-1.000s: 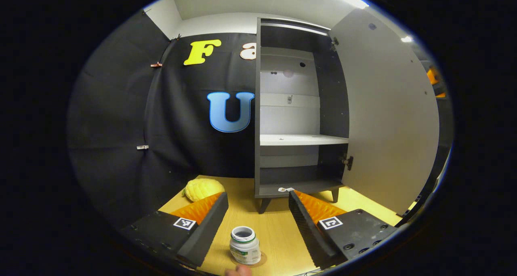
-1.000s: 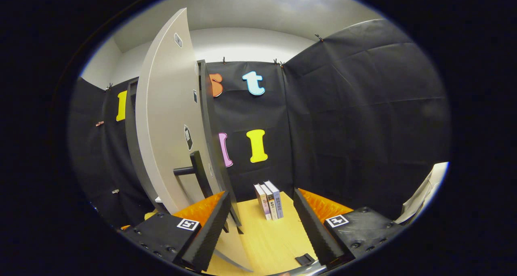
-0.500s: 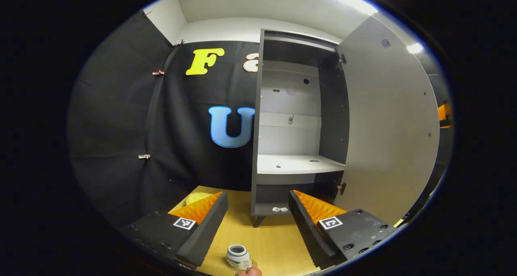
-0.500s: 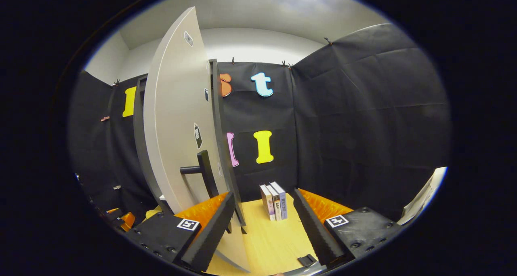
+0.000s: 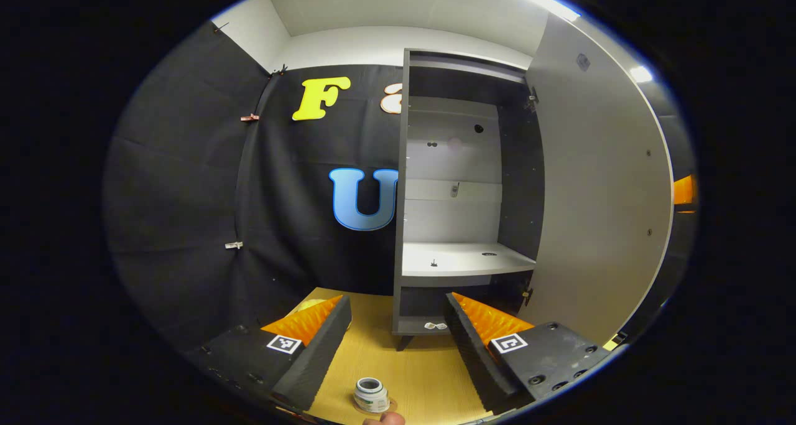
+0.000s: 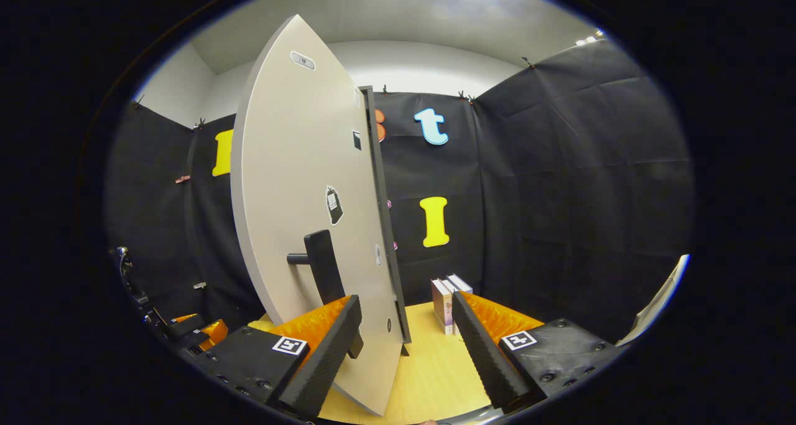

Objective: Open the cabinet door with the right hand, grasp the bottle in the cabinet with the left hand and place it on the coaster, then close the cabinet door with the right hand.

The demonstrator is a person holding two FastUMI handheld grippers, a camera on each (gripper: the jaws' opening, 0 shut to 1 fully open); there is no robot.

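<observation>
The left gripper view looks from low over the tabletop point(image 5: 429, 375) straight into the open cabinet point(image 5: 457, 226), set back from it, with the door point(image 5: 597, 201) swung out along its right side. The right gripper view sits close to that door point(image 6: 311, 213), facing its outer face and handle point(image 6: 323, 266) at a slant, and looks past its edge to the books point(image 6: 444, 303) at the booth's back wall. Both views share the door and the tabletop point(image 6: 429, 375)
</observation>
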